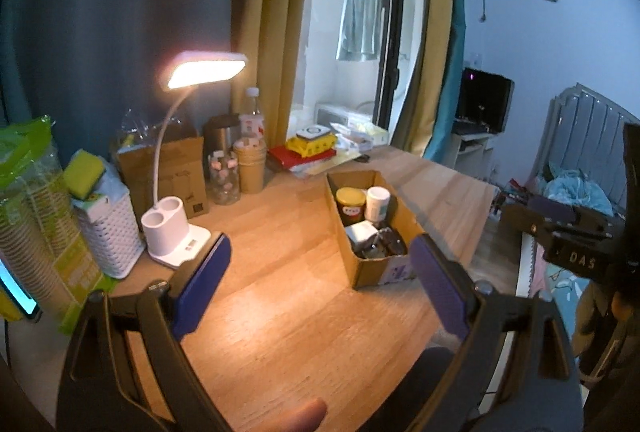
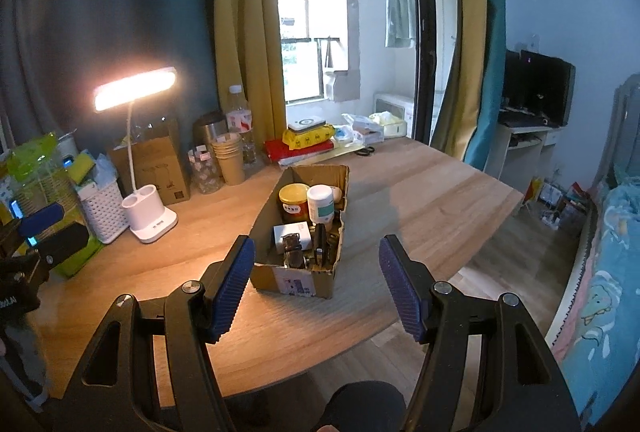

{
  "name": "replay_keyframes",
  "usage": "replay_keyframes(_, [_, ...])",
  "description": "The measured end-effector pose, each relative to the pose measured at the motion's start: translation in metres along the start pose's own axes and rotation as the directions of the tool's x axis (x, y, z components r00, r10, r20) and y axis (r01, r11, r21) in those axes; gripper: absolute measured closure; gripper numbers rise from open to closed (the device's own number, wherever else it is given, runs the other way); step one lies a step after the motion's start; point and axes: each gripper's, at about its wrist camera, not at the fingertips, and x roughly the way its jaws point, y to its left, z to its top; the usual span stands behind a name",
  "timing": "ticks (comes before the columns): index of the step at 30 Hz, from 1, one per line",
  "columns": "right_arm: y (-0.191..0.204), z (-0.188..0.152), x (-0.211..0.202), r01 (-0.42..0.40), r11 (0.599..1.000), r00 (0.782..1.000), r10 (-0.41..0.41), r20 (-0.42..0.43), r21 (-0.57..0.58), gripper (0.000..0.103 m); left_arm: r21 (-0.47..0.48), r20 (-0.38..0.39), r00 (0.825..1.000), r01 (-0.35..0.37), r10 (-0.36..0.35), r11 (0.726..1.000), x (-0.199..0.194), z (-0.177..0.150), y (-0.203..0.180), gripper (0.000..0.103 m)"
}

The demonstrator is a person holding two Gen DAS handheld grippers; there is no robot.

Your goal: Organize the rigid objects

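Note:
An open cardboard box [image 1: 374, 268] [image 2: 298, 282] stands on the wooden table [image 1: 280, 312] [image 2: 420, 191]. Inside it are a yellow-lidded jar [image 1: 351, 203] [image 2: 294, 200], a white bottle [image 1: 378, 200] [image 2: 320, 203], a small white box [image 1: 360, 233] [image 2: 291, 233] and some dark items I cannot make out. My left gripper [image 1: 320, 248] hovers above the table in front of the box, open wide and holding nothing. My right gripper [image 2: 316, 246] is also open, and the box shows between its blue pads [image 2: 234, 288] but farther away. The left gripper [image 2: 52, 232] appears at the right wrist view's left edge.
A lit white desk lamp [image 1: 172, 232] [image 2: 150, 216], a white basket [image 1: 110, 232], a brown paper bag [image 1: 168, 175], a glass jar [image 1: 224, 177], paper cups [image 1: 250, 167] and a red and yellow stack [image 1: 308, 149] line the table's back and left. The table's edge [image 2: 460, 264] drops off at right.

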Motion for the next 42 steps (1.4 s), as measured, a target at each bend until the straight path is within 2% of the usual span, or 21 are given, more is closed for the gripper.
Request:
replay_keyframes(8, [0.008, -0.011, -0.039, 0.035, 0.999, 0.998, -0.036, 0.05, 0.017, 0.035, 0.002, 0.061, 0.998, 0.031, -0.031, 1.0, -0.031, 0.006, -0.009, 0.011])
replay_keyframes(16, [0.015, -0.012, -0.063, 0.098, 0.995, 0.989, -0.099, 0.11, 0.008, 0.035, 0.025, 0.166, 0.986, 0.018, -0.022, 1.0, -0.053, 0.009, -0.017, 0.01])
replay_keyframes(22, [0.019, -0.011, -0.071, 0.114, 0.993, 0.984, -0.113, 0.136, 0.001, 0.035, 0.01, 0.206, 0.979, 0.001, -0.003, 1.0, -0.06, 0.012, -0.014, 0.01])
replay_keyframes(27, [0.021, -0.007, -0.075, 0.115, 0.993, 0.982, -0.113, 0.154, -0.002, 0.035, 0.007, 0.221, 0.975, -0.008, 0.006, 1.0, -0.063, 0.015, -0.012, 0.005])
replay_keyframes(33, [0.019, -0.004, -0.07, 0.11, 0.994, 0.982, -0.109, 0.152, 0.001, 0.035, 0.025, 0.229, 0.973, -0.042, 0.035, 0.999, -0.061, 0.016, -0.015, 0.005])
replay_keyframes(42, [0.018, 0.002, -0.062, 0.105, 0.994, 0.985, -0.102, 0.139, -0.015, 0.035, 0.026, 0.211, 0.977, -0.019, 0.013, 0.999, -0.054, 0.017, -0.014, 0.005])
